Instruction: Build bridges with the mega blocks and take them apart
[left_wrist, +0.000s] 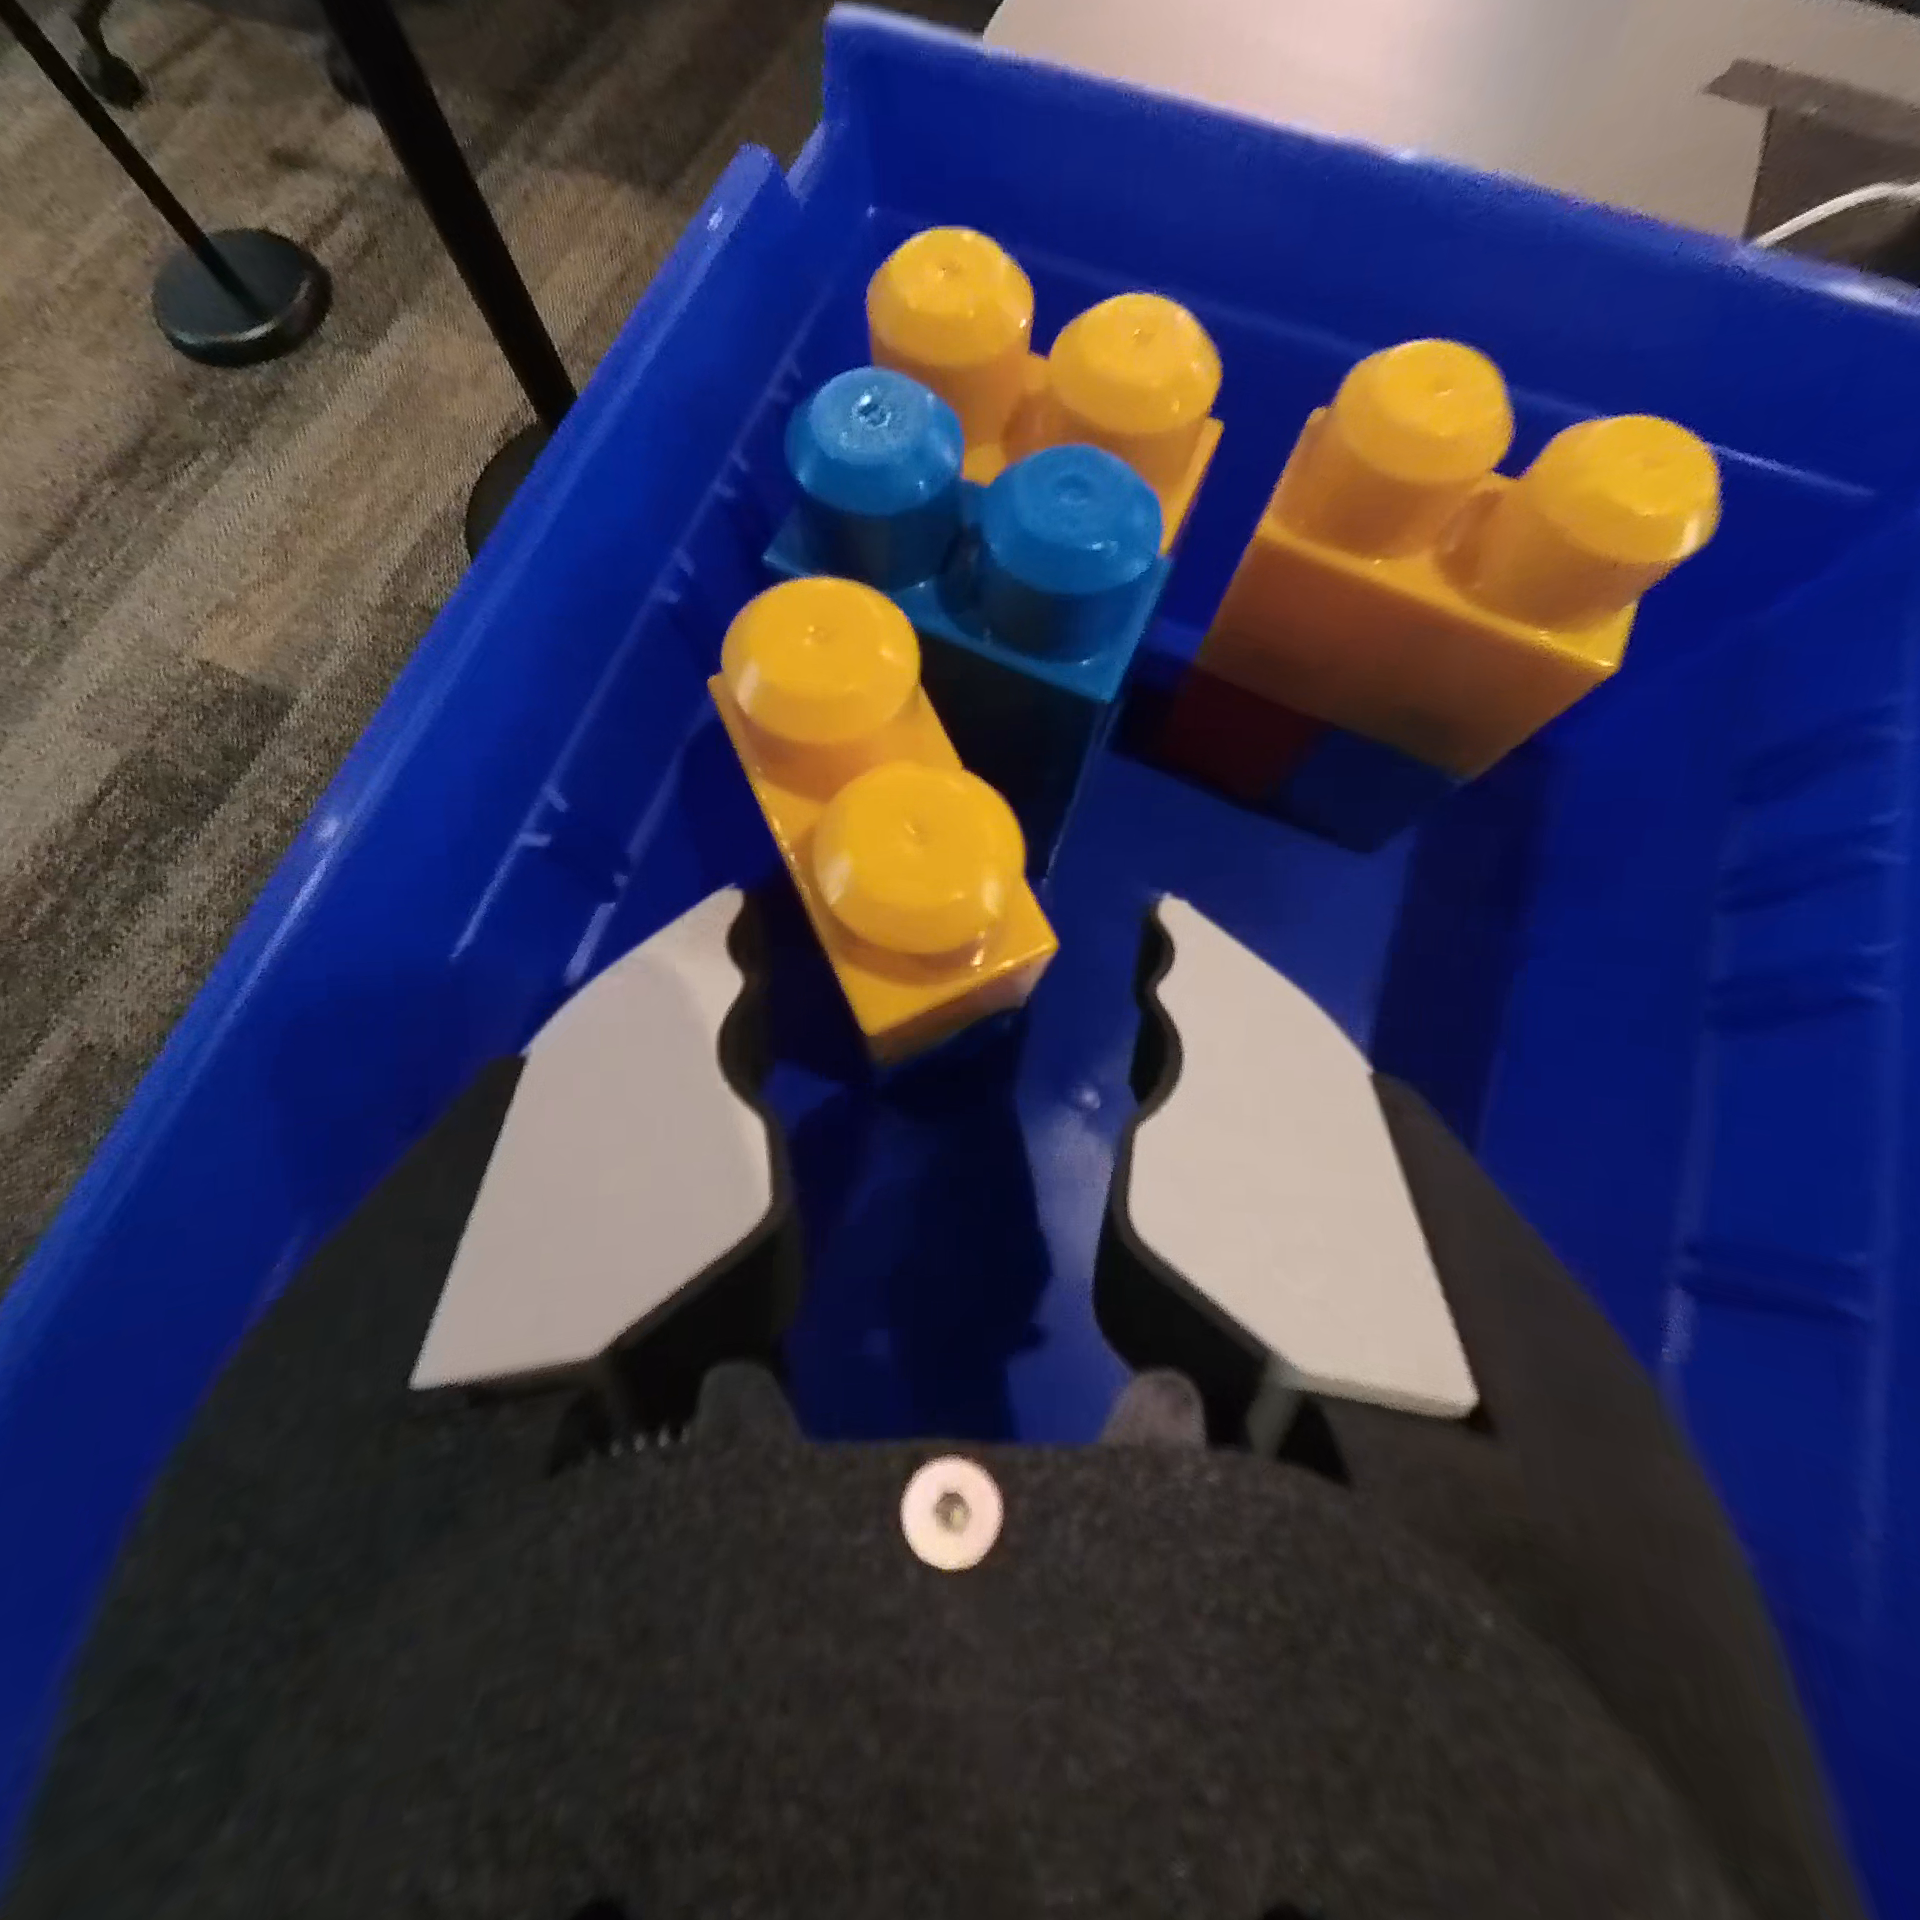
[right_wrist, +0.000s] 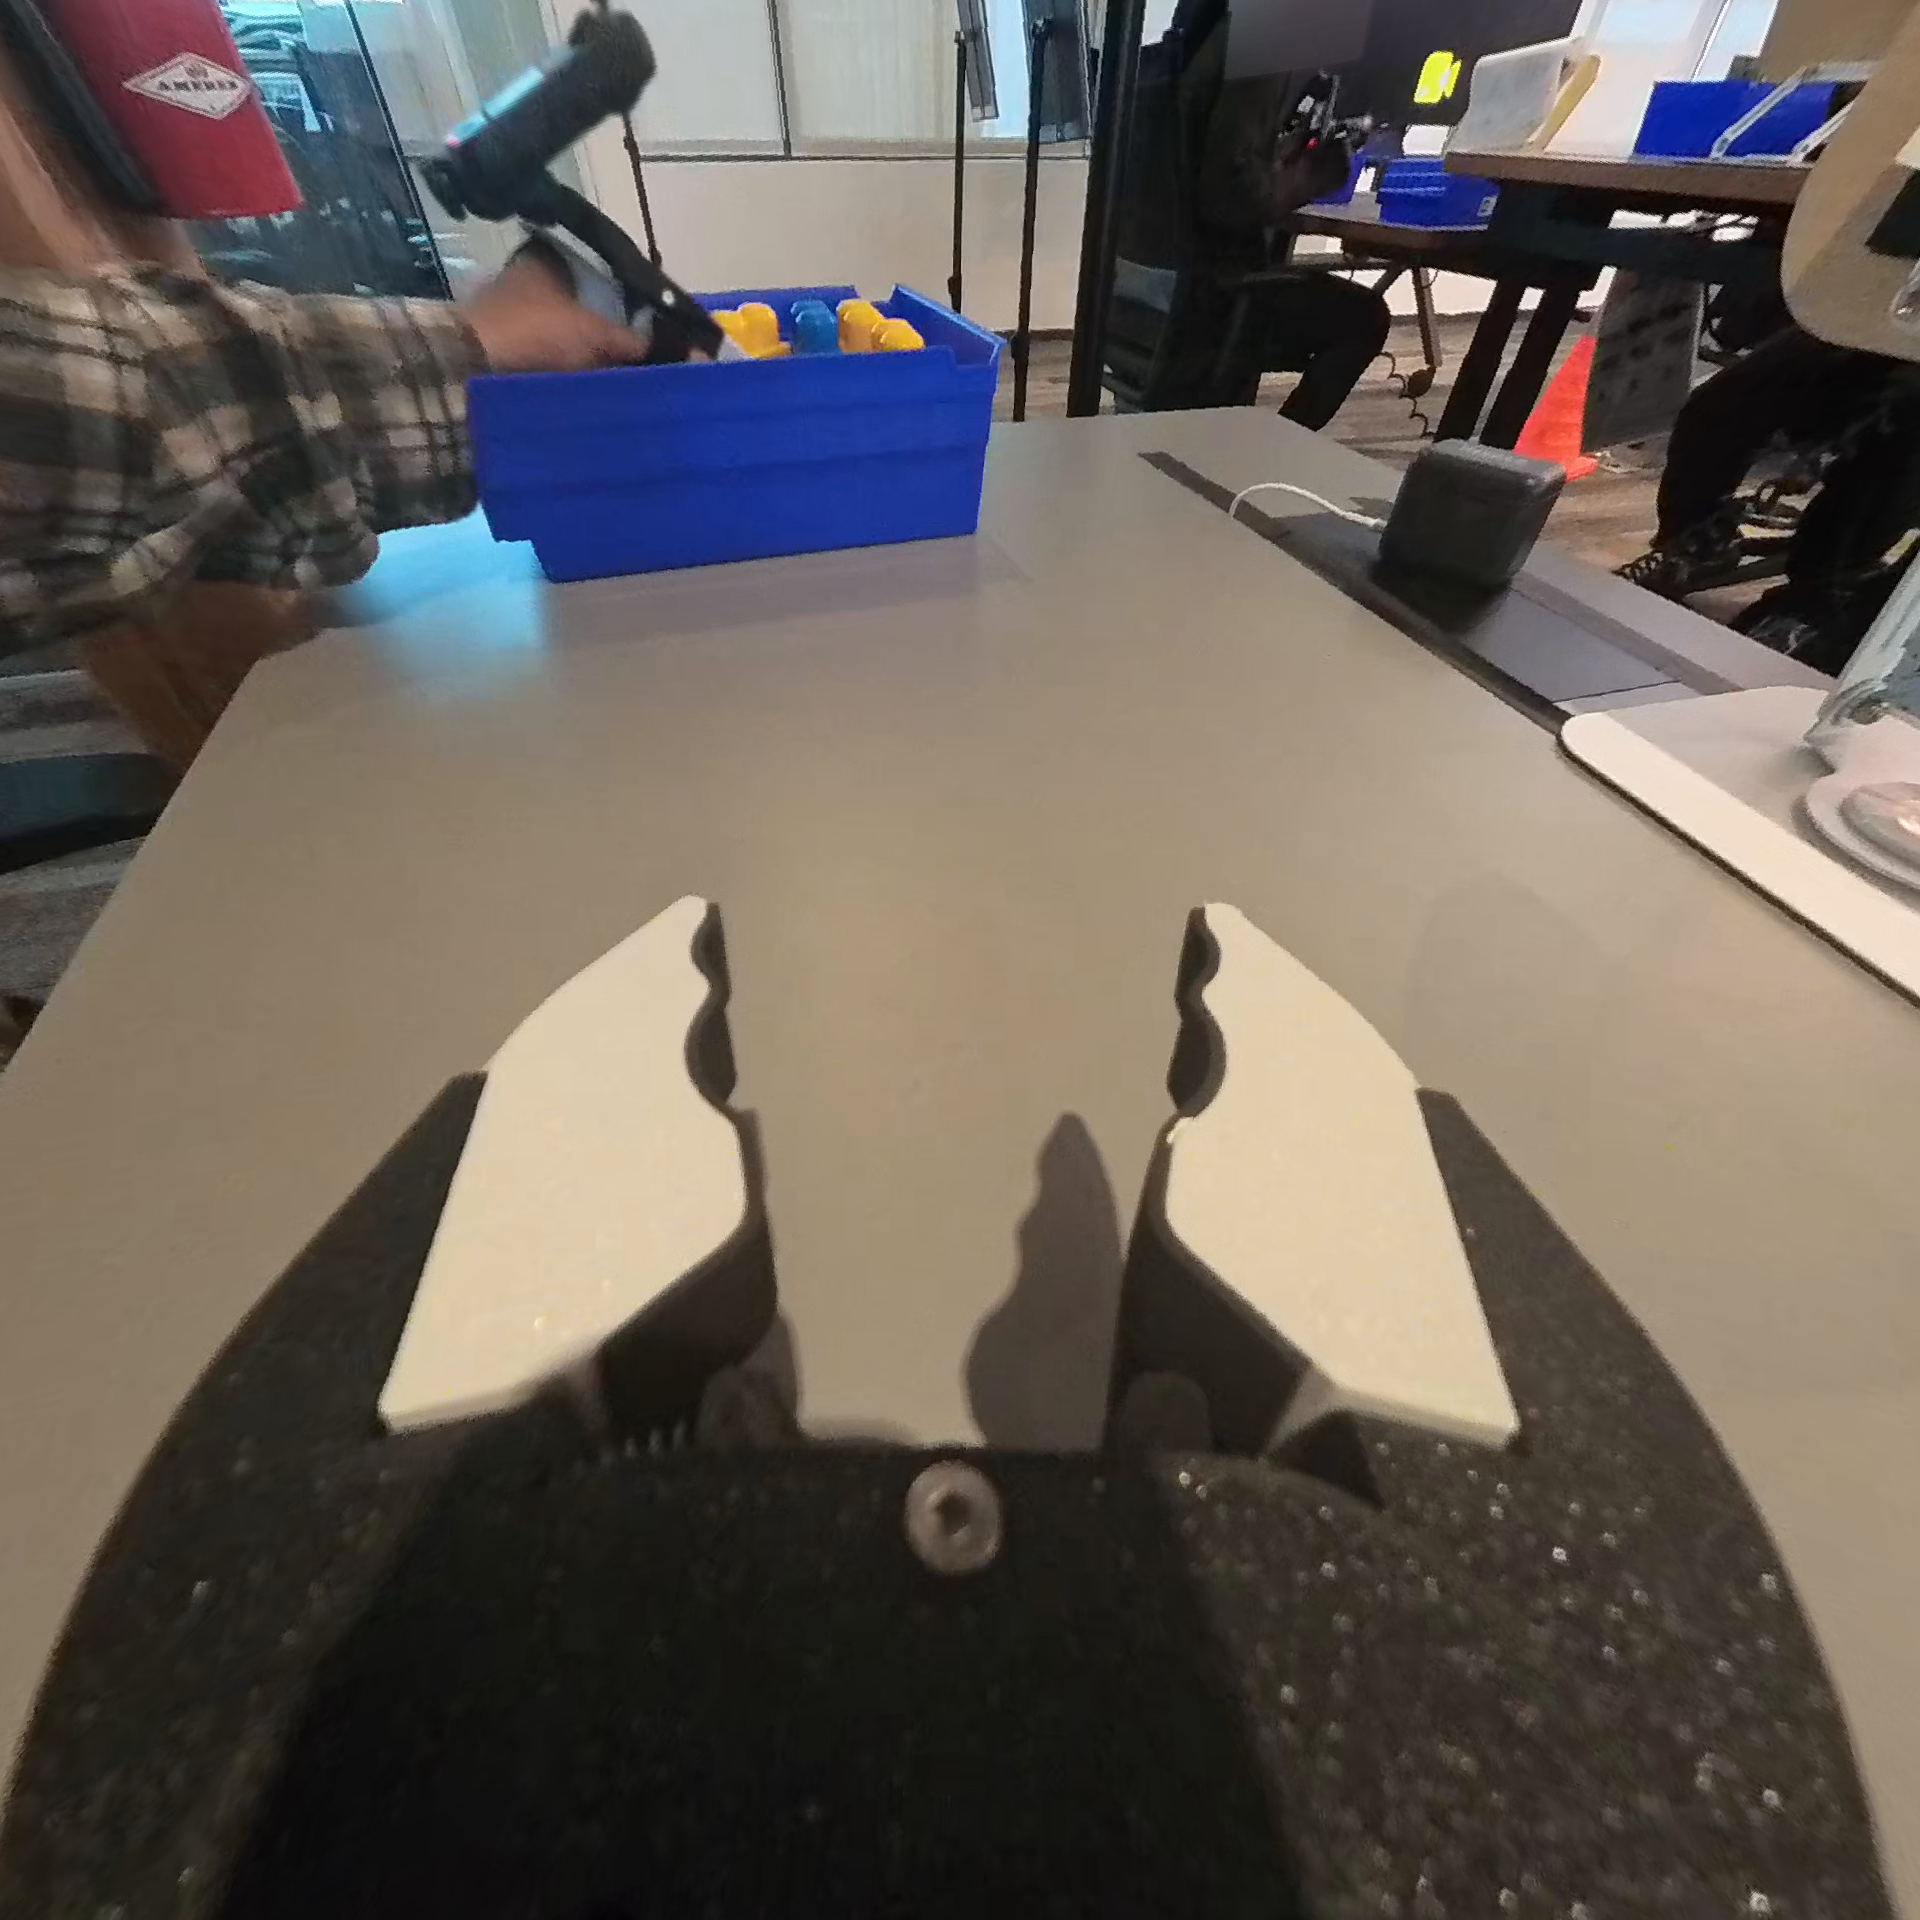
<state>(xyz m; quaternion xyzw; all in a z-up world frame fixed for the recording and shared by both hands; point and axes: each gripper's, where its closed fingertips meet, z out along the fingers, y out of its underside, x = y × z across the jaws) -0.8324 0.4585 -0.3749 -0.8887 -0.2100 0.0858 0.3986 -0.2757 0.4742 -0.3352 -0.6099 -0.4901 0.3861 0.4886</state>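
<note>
With jaws spread, the left gripper (left_wrist: 945, 935) should straddle the nearest yellow two-stud plastic block (left_wrist: 883, 821) inside the blue plastic bin (left_wrist: 343, 987), closing squarely on its sides, while the right gripper (right_wrist: 951, 935) waits, jaws spread, above the grey table (right_wrist: 935, 727).

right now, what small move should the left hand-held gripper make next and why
Probably ease the left hand-held gripper forward and shut on the nearest yellow block: its jaws are open, the block sits just ahead between the fingertips inside the blue bin, ungripped.

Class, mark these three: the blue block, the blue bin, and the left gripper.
blue block (left_wrist: 1060, 530): left wrist view, top of its right stud.
blue bin (right_wrist: 727, 468): right wrist view, outer front wall.
left gripper (left_wrist: 945, 935): left wrist view, midway between fingertips.
</note>
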